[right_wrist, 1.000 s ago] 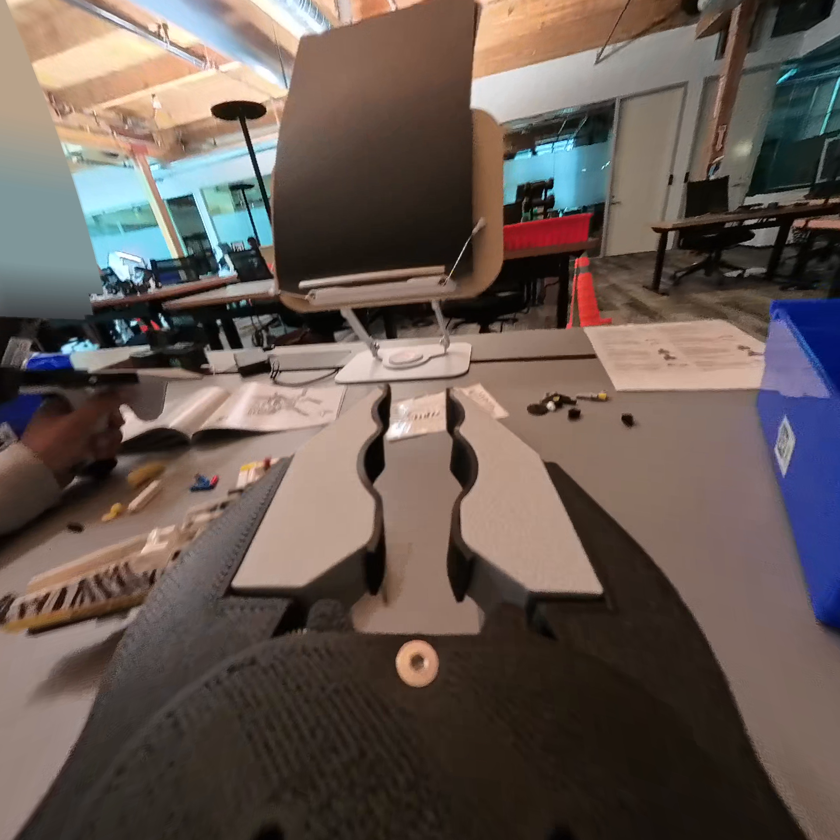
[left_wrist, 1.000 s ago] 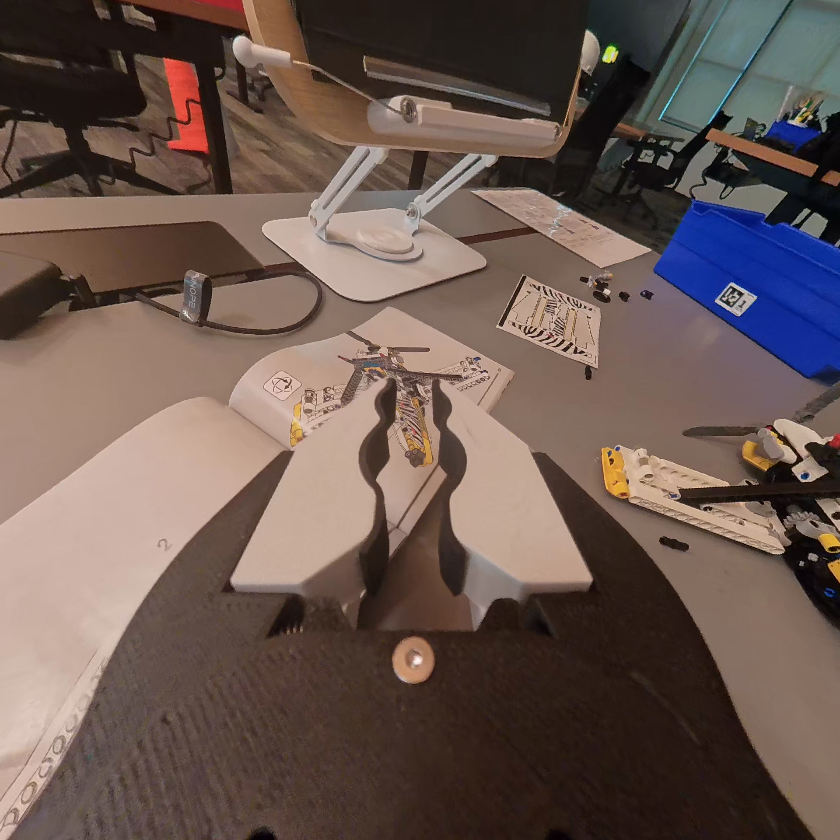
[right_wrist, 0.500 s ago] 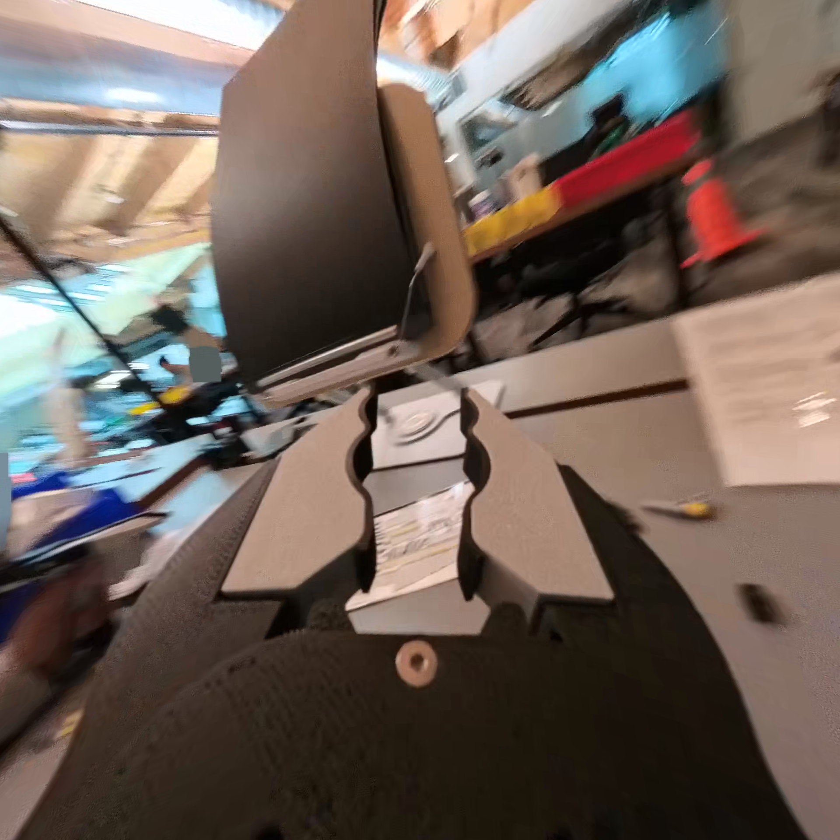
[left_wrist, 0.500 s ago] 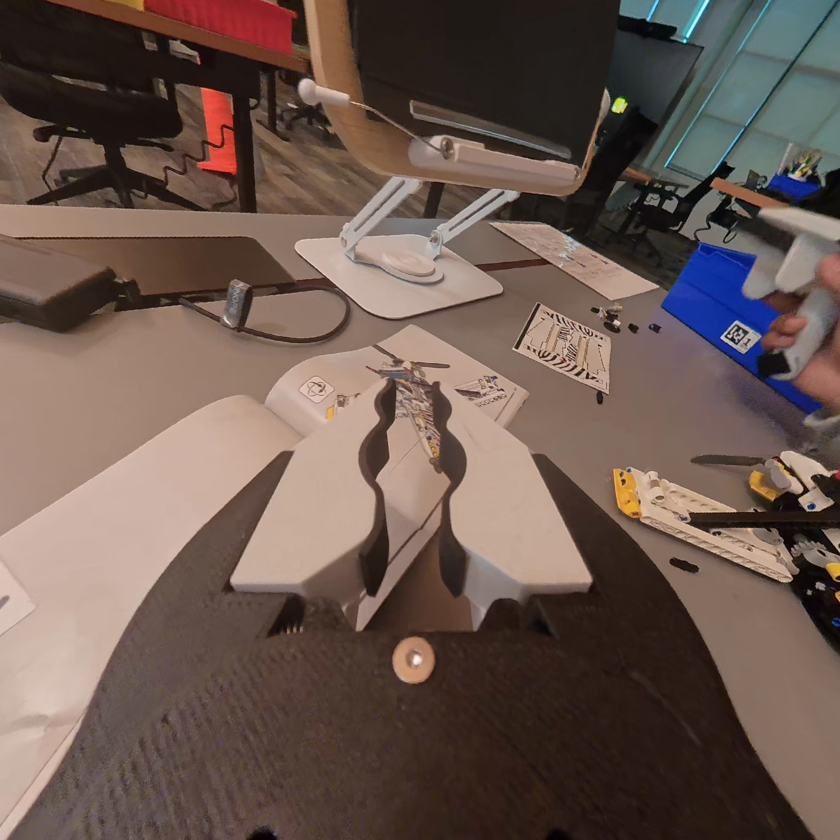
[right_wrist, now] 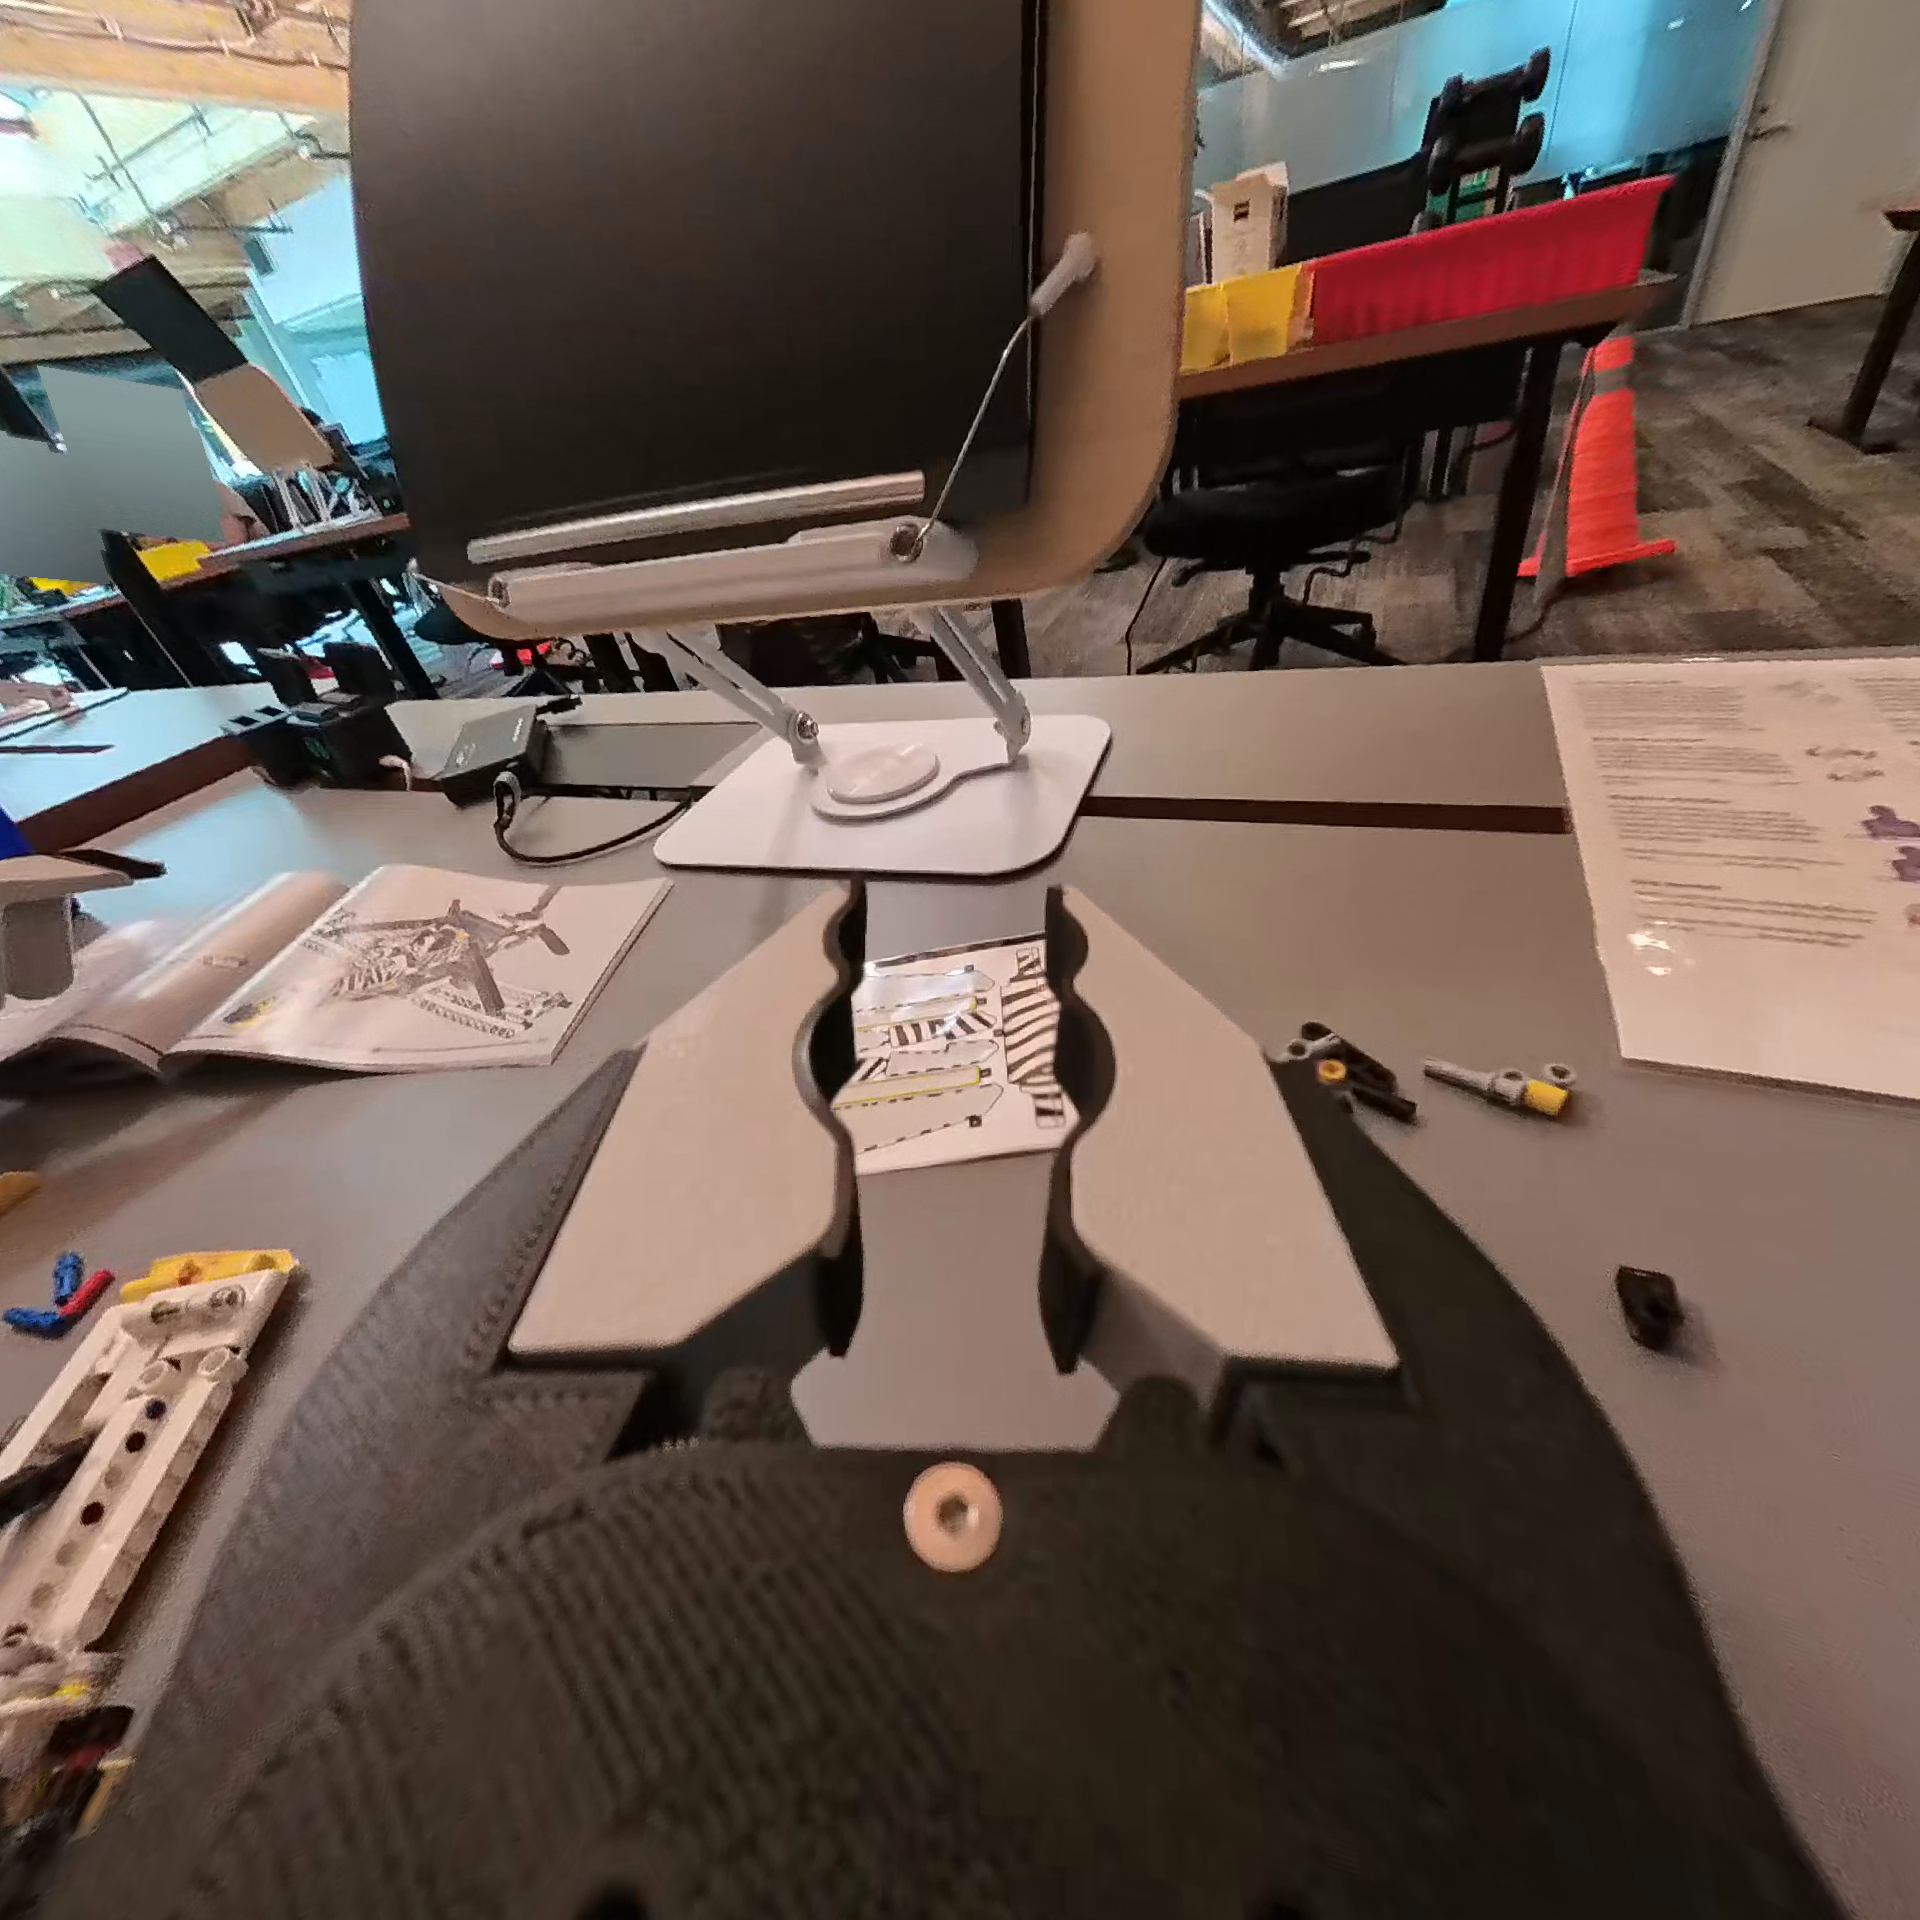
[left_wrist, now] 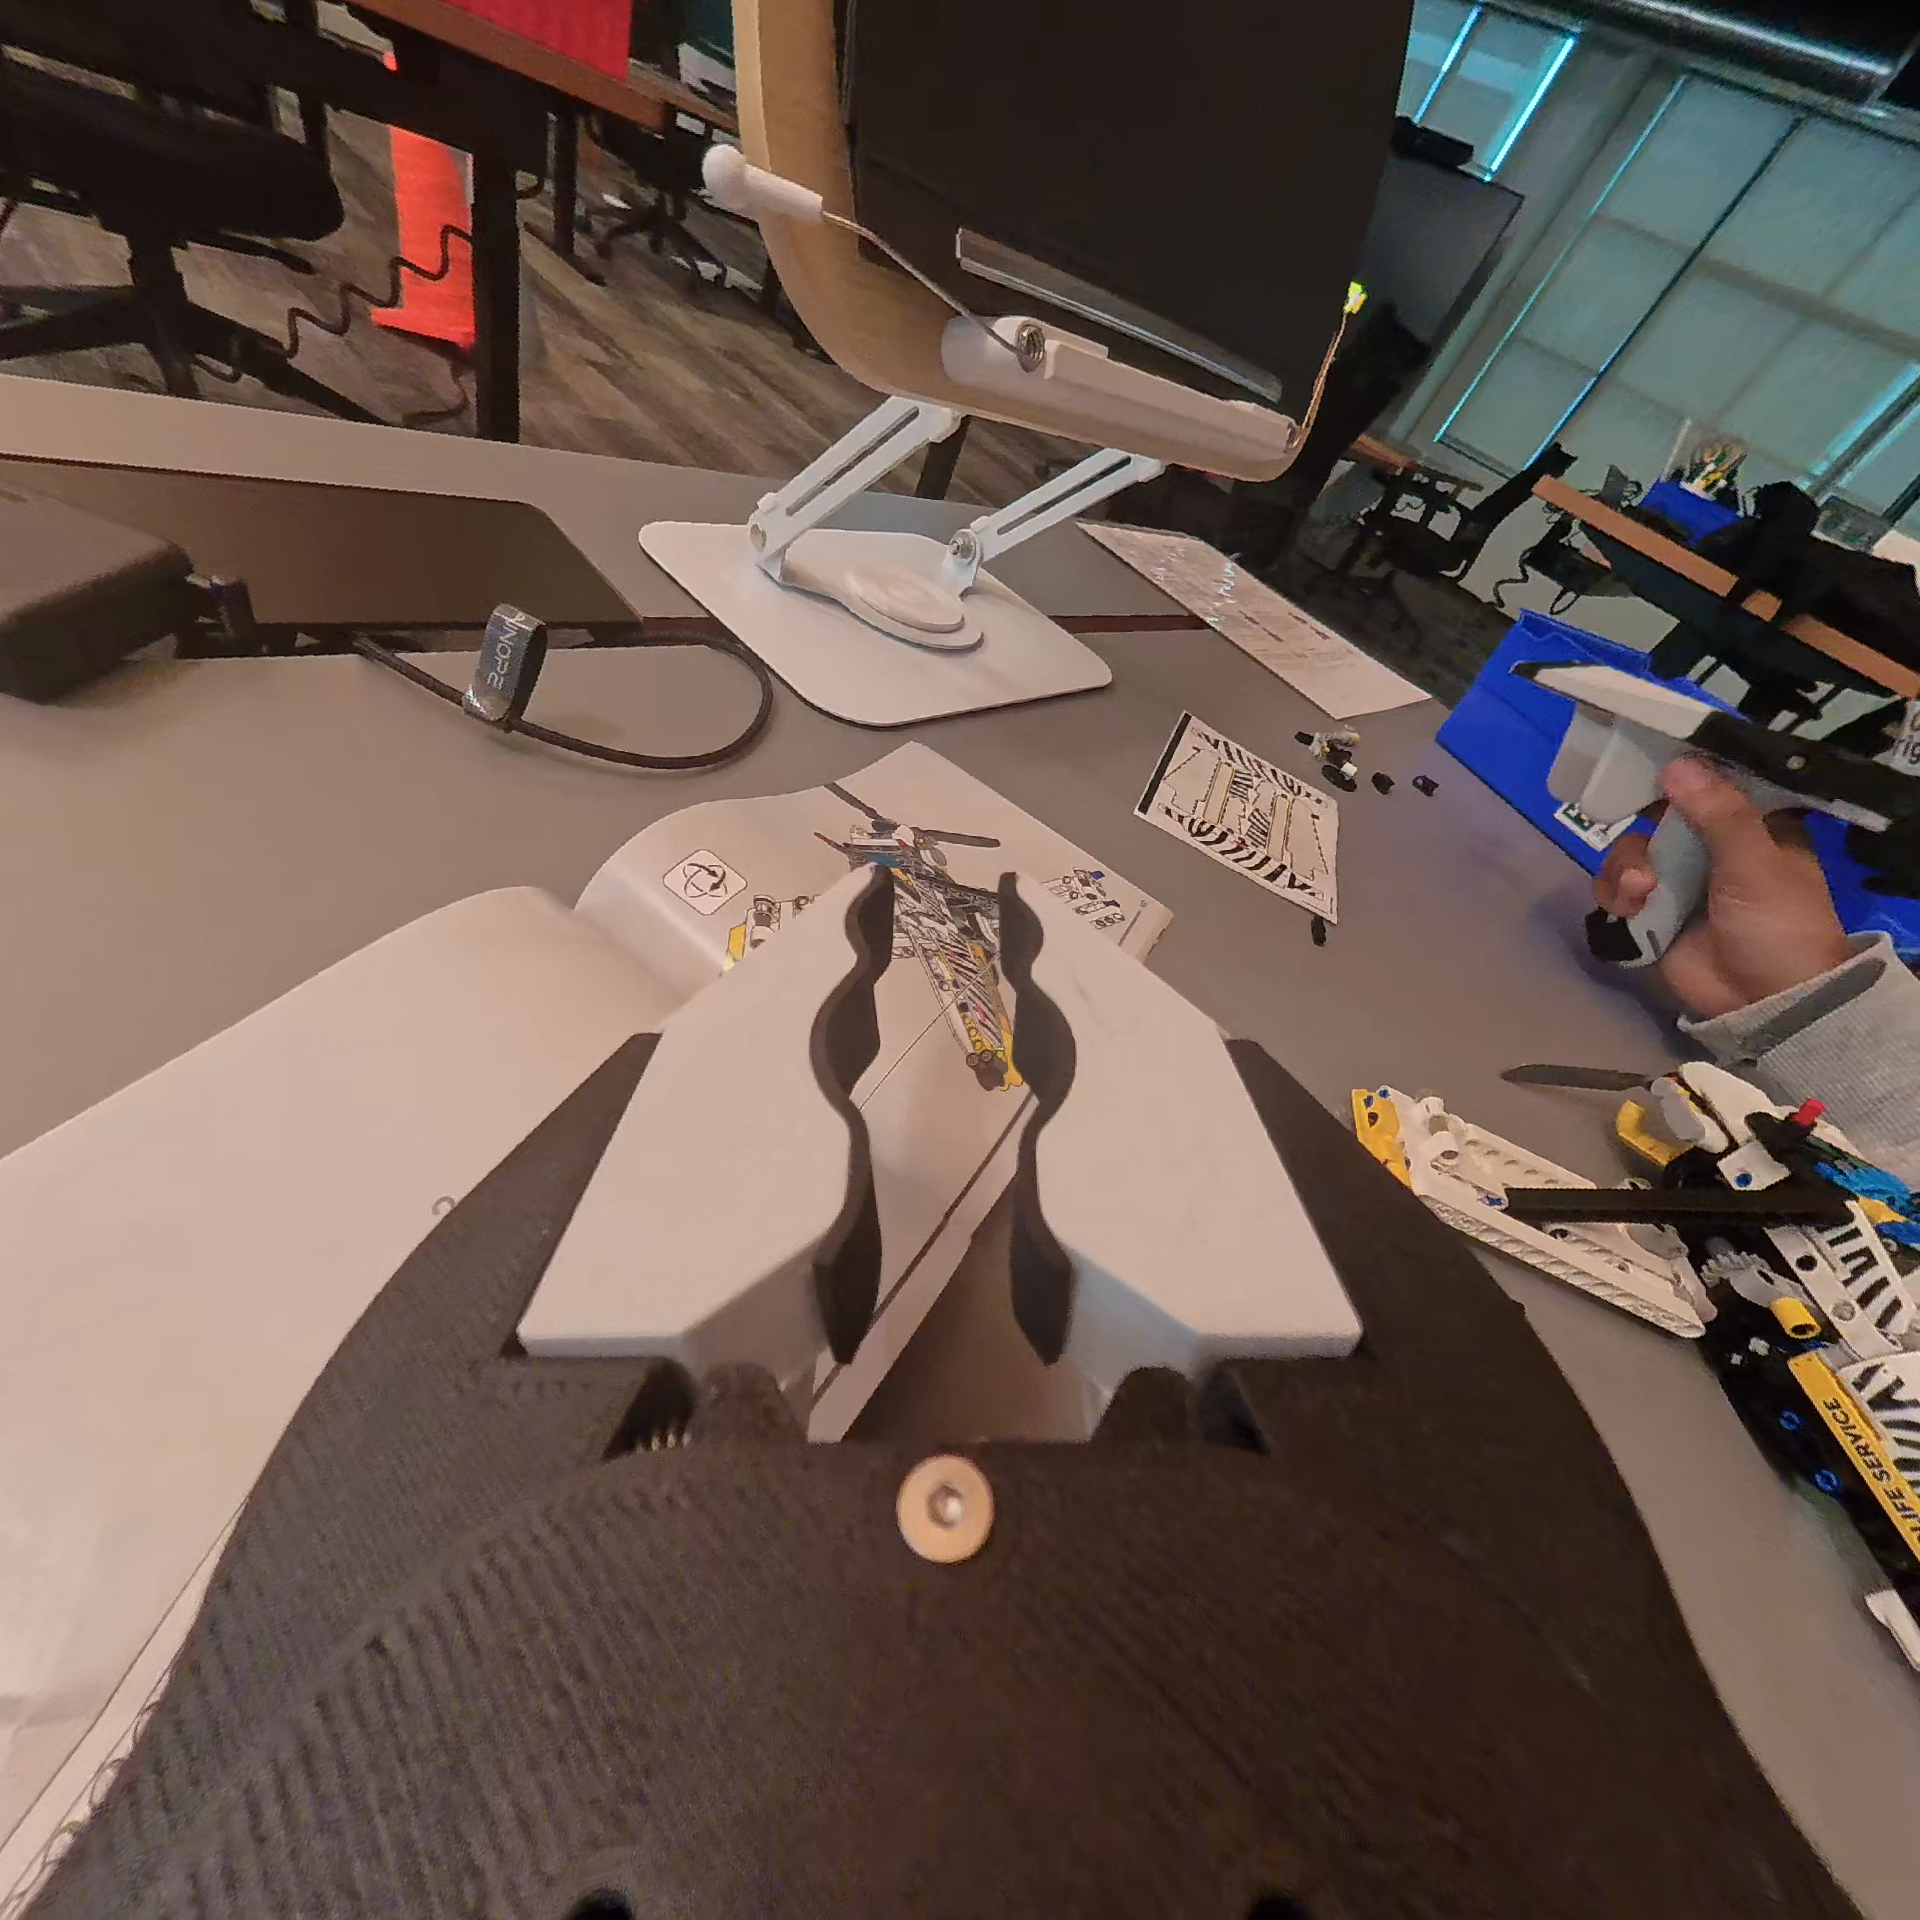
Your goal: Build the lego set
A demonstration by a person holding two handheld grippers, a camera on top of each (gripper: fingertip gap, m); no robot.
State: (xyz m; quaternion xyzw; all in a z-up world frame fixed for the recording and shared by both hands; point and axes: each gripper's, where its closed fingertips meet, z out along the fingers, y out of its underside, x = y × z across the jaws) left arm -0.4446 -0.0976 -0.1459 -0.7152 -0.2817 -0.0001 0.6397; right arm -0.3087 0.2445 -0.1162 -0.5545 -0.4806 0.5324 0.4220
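Two grippers hovered over the grey counter (right_wrist: 1299, 1299), each with its fingers parted by a moderate gap and holding nothing. Nearest, the left gripper (left_wrist: 943, 904) hung above the open instruction booklet (left_wrist: 312, 1091), its fingers framing the printed helicopter on the right-hand page. To the near right of it lay the partly built lego model (left_wrist: 1787, 1247), a white beam frame with yellow, black and zebra-striped parts, resting flat on the counter. Beyond the model, a hand (left_wrist: 1745, 914) in a grey sleeve gripped the handle of the right gripper (right_wrist: 954, 914). In the right wrist view that gripper's fingers framed the zebra-striped sticker sheet (right_wrist: 951, 1060), which lay flat just below them. A few loose pieces (right_wrist: 1351, 1070) sat to the right of the sheet, with a single black piece (right_wrist: 1647, 1304) nearer. Farther off stood a white tablet stand (right_wrist: 883, 800) carrying a dark screen, with a printed paper sheet (right_wrist: 1745, 873) to its right and a blue bin (left_wrist: 1517, 707) at the far right.
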